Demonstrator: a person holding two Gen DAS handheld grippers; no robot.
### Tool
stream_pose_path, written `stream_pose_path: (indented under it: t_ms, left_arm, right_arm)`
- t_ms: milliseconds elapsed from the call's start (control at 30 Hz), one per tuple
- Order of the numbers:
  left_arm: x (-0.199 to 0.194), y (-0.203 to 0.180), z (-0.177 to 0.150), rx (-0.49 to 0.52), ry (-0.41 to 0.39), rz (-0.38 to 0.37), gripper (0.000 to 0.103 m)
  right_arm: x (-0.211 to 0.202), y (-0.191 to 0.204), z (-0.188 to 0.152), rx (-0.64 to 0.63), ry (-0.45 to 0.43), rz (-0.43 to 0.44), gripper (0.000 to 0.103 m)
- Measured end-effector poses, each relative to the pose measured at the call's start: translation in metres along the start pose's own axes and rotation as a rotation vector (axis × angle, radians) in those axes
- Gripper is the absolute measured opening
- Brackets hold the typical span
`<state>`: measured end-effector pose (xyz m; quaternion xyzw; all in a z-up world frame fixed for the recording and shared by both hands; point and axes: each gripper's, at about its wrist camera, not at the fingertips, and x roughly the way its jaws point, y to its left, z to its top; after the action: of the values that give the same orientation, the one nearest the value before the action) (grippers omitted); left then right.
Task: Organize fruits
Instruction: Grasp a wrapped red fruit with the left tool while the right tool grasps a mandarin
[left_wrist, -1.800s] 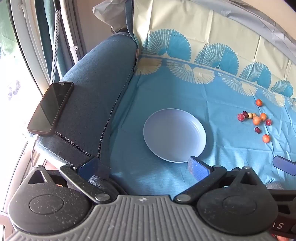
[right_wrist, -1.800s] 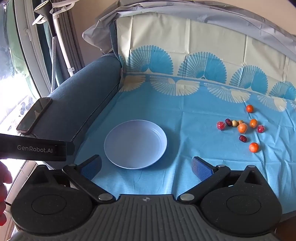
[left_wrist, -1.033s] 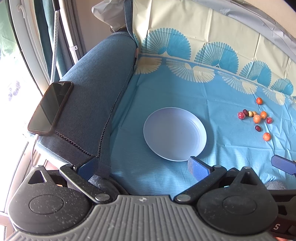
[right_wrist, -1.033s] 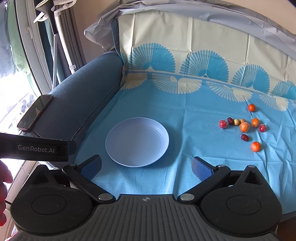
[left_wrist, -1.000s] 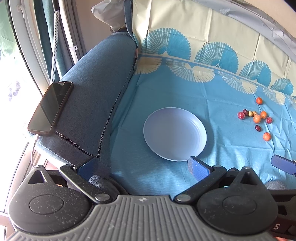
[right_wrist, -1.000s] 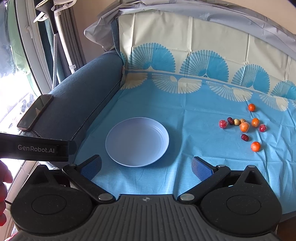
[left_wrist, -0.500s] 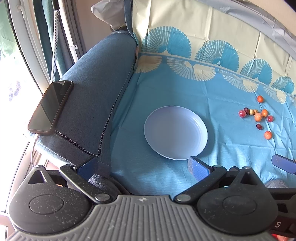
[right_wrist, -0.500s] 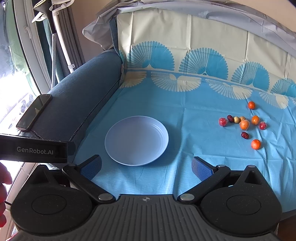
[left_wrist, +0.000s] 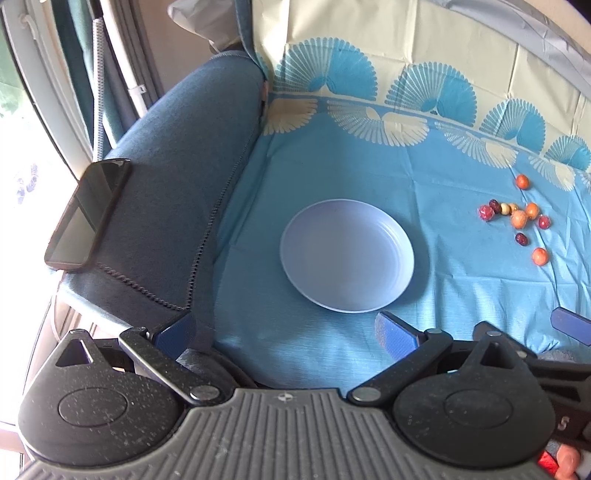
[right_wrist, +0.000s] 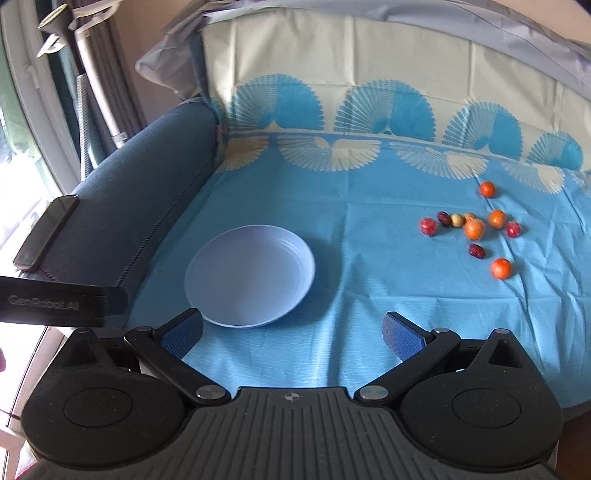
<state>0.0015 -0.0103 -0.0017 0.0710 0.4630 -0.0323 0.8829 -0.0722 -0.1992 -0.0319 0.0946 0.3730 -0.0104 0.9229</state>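
A pale blue plate (left_wrist: 347, 258) (right_wrist: 249, 273) lies empty on the blue cloth. Several small orange, red and dark fruits (left_wrist: 519, 218) (right_wrist: 474, 229) lie scattered on the cloth to the plate's right. My left gripper (left_wrist: 284, 334) is open and empty, low at the near edge, just in front of the plate. My right gripper (right_wrist: 291, 334) is open and empty, near the cloth's front edge, with the plate ahead to its left and the fruits ahead to its right.
A blue sofa armrest (left_wrist: 177, 177) (right_wrist: 129, 206) runs along the left, with a black phone (left_wrist: 86, 212) (right_wrist: 46, 230) lying on it. A patterned cloth (right_wrist: 369, 184) covers the seat and backrest. The left gripper's body (right_wrist: 55, 301) shows at the right wrist view's left edge.
Both grippers have moved slightly forward and the right one has shifted right, so the plate sits further left in its view. Plate and fruits have not moved. Both grippers stay open.
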Motion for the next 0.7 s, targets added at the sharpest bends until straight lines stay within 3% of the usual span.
stream_pose_path:
  t_ms: [133, 267, 367, 467, 700]
  left_arm:
    - [0.012, -0.02, 0.012, 0.033, 0.027, -0.059, 0.103]
    - [0.026, -0.059, 0.03, 0.095, 0.024, -0.104, 0.103]
    - [0.047, -0.093, 0.045, 0.119, 0.027, -0.163, 0.103]
    - [0.076, -0.132, 0.061, 0.164, 0.045, -0.19, 0.103]
    - [0.167, -0.242, 0.106, 0.306, 0.045, -0.227, 0.103]
  right_arm:
    - [0.015, -0.04, 0.0, 0.1, -0.06, -0.1, 0.103]
    - [0.03, -0.104, 0.0, 0.22, -0.105, -0.318, 0.102]
    - [0.05, -0.152, -0.007, 0.288, -0.083, -0.452, 0.102]
    - [0.078, -0.192, -0.012, 0.325, -0.051, -0.504, 0.102]
    - [0.181, -0.252, -0.005, 0.385, -0.008, -0.513, 0.102]
